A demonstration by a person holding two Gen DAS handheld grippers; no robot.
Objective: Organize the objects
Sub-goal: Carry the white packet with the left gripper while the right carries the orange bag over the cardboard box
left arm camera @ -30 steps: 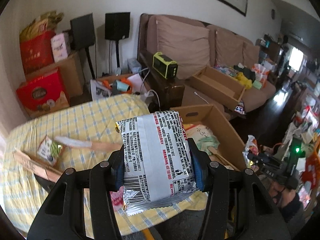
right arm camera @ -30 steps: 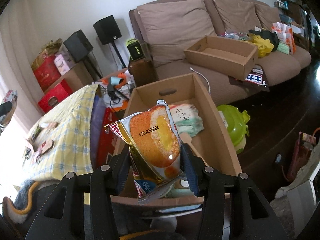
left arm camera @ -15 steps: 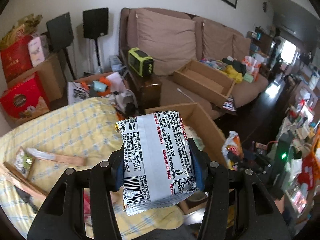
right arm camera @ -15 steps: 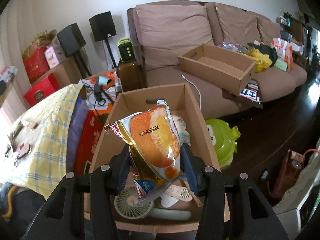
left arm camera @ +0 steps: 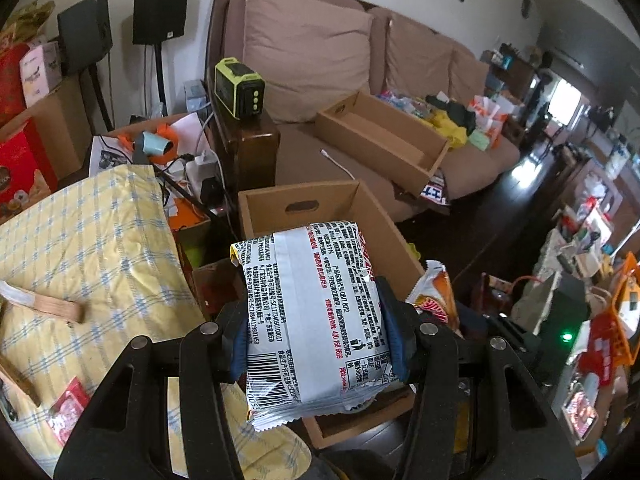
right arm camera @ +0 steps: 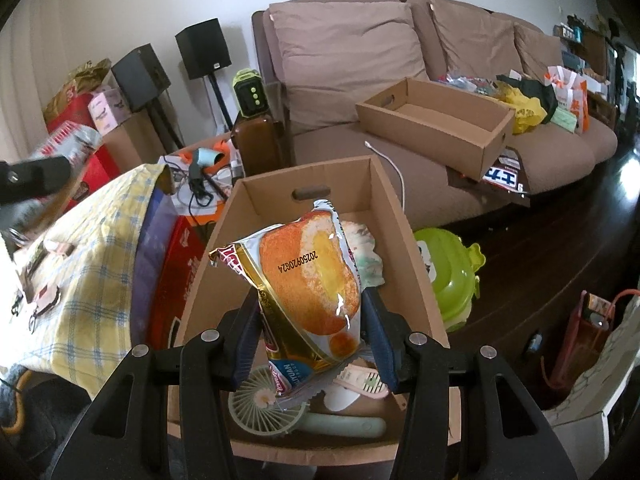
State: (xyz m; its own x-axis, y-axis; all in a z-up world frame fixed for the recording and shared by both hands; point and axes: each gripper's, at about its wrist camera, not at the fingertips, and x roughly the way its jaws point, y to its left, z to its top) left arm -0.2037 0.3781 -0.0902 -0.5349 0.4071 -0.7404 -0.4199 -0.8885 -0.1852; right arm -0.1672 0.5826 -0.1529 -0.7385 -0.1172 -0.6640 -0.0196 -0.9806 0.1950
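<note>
Currently my left gripper [left arm camera: 318, 334] has its jaws clamped on one silver printed packet [left arm camera: 316, 316]; my right gripper [right arm camera: 308, 334] has its jaws clamped on one orange cake packet [right arm camera: 304, 284]. Both packets hang over the near cardboard box [right arm camera: 384, 200], which holds one green handheld fan [right arm camera: 268, 400]. Beyond, a second cardboard box [right arm camera: 436, 128] sits on the sofa [right arm camera: 340, 52]. Two black speakers [right arm camera: 204, 48] stand by the wall.
</note>
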